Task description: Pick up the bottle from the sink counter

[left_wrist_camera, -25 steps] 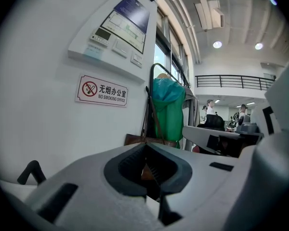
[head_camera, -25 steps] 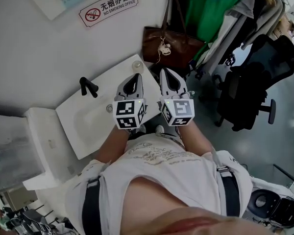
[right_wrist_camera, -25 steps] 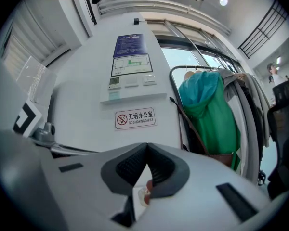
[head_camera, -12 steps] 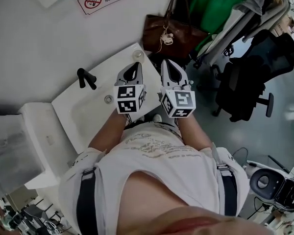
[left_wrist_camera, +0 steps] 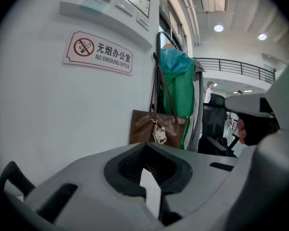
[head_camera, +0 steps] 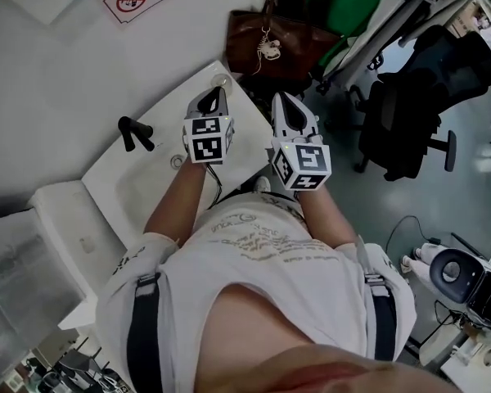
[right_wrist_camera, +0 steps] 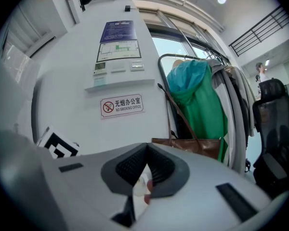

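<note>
White rectangular red-bordered wall sign (left_wrist_camera: 98,53): red crossed-cigarette symbol at its 9 o'clock end, black characters "无烟办公室", smaller line beneath, "NO SMOKING OFFICE". Fixed on white wall (left_wrist_camera: 48,109), at 11 o'clock from brown leather bag (left_wrist_camera: 156,129). Blue-headed paper notice (right_wrist_camera: 118,41) at 12 o'clock from sign: print too small to read. Print on white T-shirt (head_camera: 262,252): illegible.

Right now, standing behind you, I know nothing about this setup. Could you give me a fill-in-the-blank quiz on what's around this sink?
1. The faucet on the white sink is ___ in colour.
2. The wall sign forbids ___.
3. The colour of the bag hanging past the sink is ___.
4. The bottle stands on the sink corner nearest the hanging ___.

Missing words: black; smoking; brown; bag
</note>
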